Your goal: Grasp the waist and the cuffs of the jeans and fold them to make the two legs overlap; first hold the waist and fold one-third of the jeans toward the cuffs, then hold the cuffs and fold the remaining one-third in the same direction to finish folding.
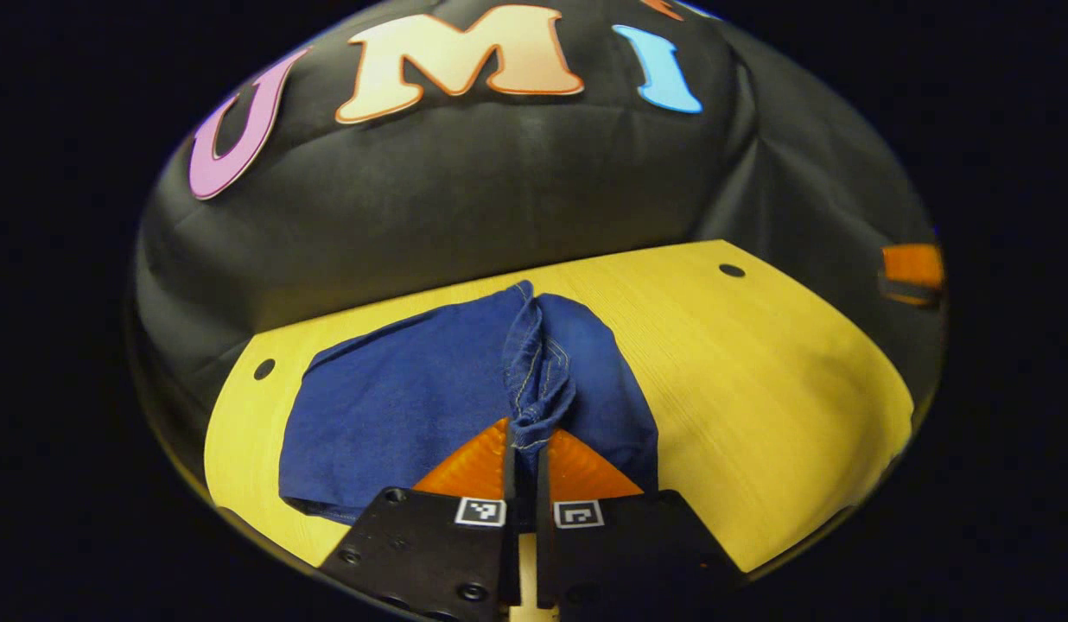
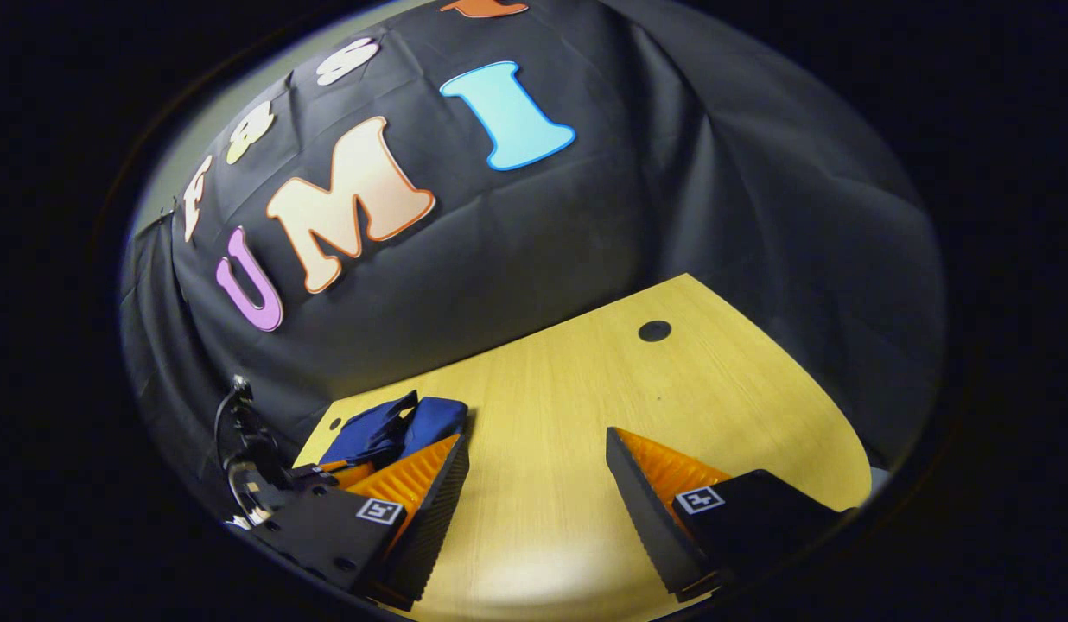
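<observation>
- Left gripper view: the left gripper [image 1: 525, 445] has its fingers drawn together on a bunched ridge of the jeans [image 1: 396, 415], pinching the stitched denim fold right at the tips.
- The rest of the jeans spreads ahead of the fingers and off to their left, lying in a blue heap on the table [image 1: 759, 389]; a smaller lobe of cloth sits just right of the pinched ridge.
- Two round holes in the tabletop show, one far to the left of the fingers and one ahead to the right.
- At the far right edge part of the right gripper [image 1: 912, 272] shows, well apart from the jeans.
- Right gripper view: the right gripper [image 2: 538, 471] has its fingers spread wide with bare table [image 2: 586, 389] between them, gripping nothing.
- The jeans [image 2: 396, 428] lie ahead and to the left, just beyond the left finger's tip.
- The left gripper [image 2: 327, 473] shows partly there, touching the denim, with a cable looping off it at the far left.
</observation>
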A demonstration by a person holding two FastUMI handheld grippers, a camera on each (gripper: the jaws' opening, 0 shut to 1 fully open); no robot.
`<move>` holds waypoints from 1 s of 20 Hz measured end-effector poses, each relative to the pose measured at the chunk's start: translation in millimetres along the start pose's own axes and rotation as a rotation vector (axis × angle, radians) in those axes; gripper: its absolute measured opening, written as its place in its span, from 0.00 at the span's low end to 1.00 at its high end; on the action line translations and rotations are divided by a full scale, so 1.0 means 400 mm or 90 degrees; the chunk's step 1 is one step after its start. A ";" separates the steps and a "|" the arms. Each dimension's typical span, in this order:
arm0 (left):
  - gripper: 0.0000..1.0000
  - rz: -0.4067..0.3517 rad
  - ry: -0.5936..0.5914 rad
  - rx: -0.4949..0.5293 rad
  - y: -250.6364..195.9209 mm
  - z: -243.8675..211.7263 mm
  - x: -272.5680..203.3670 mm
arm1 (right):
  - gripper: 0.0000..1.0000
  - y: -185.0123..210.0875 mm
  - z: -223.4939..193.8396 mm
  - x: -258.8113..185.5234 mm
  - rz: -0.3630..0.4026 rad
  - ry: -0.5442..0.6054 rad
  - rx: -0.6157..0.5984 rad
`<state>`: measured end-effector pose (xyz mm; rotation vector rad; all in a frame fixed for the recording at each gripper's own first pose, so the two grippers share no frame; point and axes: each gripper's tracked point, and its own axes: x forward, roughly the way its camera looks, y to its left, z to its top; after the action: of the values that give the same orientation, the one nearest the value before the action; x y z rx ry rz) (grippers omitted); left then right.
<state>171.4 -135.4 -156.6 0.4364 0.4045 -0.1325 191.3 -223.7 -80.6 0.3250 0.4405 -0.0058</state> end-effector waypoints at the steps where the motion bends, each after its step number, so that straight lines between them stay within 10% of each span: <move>1: 0.02 -0.021 0.002 -0.004 -0.022 -0.016 -0.013 | 0.94 0.020 -0.004 0.000 0.007 0.000 -0.004; 4: 0.98 -0.038 -0.011 -0.046 -0.049 -0.020 -0.077 | 0.98 0.076 -0.027 -0.009 0.020 0.006 -0.023; 20: 0.96 0.083 -0.135 -0.161 0.180 0.037 -0.450 | 0.98 0.323 -0.150 -0.114 0.058 0.010 -0.116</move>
<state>27.6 -70.2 -43.4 0.1963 0.1796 0.0000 134.8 -85.3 -73.1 0.1658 0.4381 0.1258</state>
